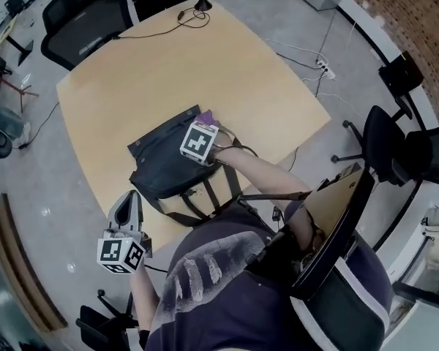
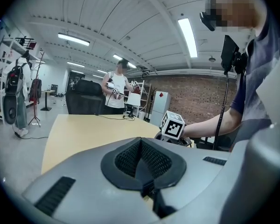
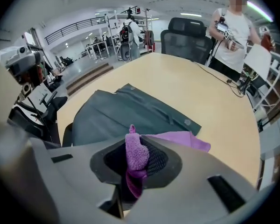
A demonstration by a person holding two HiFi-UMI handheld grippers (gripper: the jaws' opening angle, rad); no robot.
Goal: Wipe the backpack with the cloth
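Tabletop (image 1: 227, 72) takes up most of our head view, pale wood with a lamp base (image 1: 203, 6) and its cable at the far edge. On its near half lies the backpack (image 1: 164, 170), dark and flat, its straps trailing toward us over the table edge. Our right gripper (image 1: 208, 125) sits over the backpack's far right corner. In the right gripper view its jaws are clamped on a fold of the purple cloth (image 3: 137, 155). The loose part of the cloth spreads out ahead of the jaws, apparently resting on that corner of the backpack (image 3: 121, 113) and partly on the wood beside it. Our left gripper (image 1: 130, 199) hangs by the near table edge, well apart from the backpack. The left gripper view shows its jaws pressed together with nothing between them. We judge the wiping to be barely begun or in an early pass. The cloth is gripped and in place at one corner, but nearly the whole dark panel lies uncovered on the side toward the left gripper. We cannot make out any dirt or damp streak to tell wiped parts from unwiped ones.
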